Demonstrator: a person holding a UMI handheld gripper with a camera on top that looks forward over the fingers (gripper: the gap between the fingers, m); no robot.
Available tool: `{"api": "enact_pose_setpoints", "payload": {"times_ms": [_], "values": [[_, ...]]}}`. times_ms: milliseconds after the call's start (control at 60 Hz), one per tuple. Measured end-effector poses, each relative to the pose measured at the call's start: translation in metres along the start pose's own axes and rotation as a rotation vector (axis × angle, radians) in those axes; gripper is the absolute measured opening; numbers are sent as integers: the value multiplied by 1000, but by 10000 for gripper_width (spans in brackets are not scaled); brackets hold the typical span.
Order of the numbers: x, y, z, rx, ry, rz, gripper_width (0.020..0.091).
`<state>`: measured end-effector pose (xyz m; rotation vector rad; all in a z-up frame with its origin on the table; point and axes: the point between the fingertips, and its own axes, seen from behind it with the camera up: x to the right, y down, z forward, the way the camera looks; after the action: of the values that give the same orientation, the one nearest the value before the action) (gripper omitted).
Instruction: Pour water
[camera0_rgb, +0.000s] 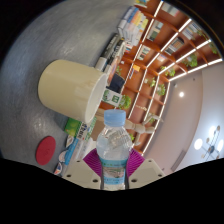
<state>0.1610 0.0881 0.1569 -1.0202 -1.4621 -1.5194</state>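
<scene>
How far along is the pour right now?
Done: the gripper is shut on the water bottle, lifted and tilted. In hand: its neck points toward the cream cup, close by. Left: the pour; no water is visible leaving the bottle, and the cup's inside is hidden.

The cup (72, 87) was a pale cream yellow all over, plain and unpatterned, with a slightly darker shade inside its rim. The bottle (114, 150) was clear with a bluish tint, topped by a light blue cap (115, 118), and its label (114, 172) was blue and white. The gripper (115, 165) showed magenta pads (93, 160) on either side of the bottle. A round disc (47, 151) nearby was red. The shelves (150, 60) behind were orange-brown wood, lined with bright white light strips, and carried goods in green, white and yellow. The ceiling (195, 115) was white.
</scene>
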Motion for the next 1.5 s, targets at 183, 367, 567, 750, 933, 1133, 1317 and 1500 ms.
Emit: {"api": "enact_pose_setpoints", "payload": {"times_ms": [183, 367, 567, 750, 933, 1133, 1317, 1500], "values": [[-4, -1, 5, -15, 12, -194, 302], [-8, -8, 4, 0, 11, -162, 303], [11, -4, -7, 32, 15, 151, 301], [19, 16, -20, 40, -122, 843, 304], [3, 17, -22, 126, -301, 1501, 315], [-43, 28, -7, 70, -329, 1834, 315], [-79, 24, 2, 43, -365, 1909, 315], [-98, 19, -5, 26, -362, 1898, 320]]}}
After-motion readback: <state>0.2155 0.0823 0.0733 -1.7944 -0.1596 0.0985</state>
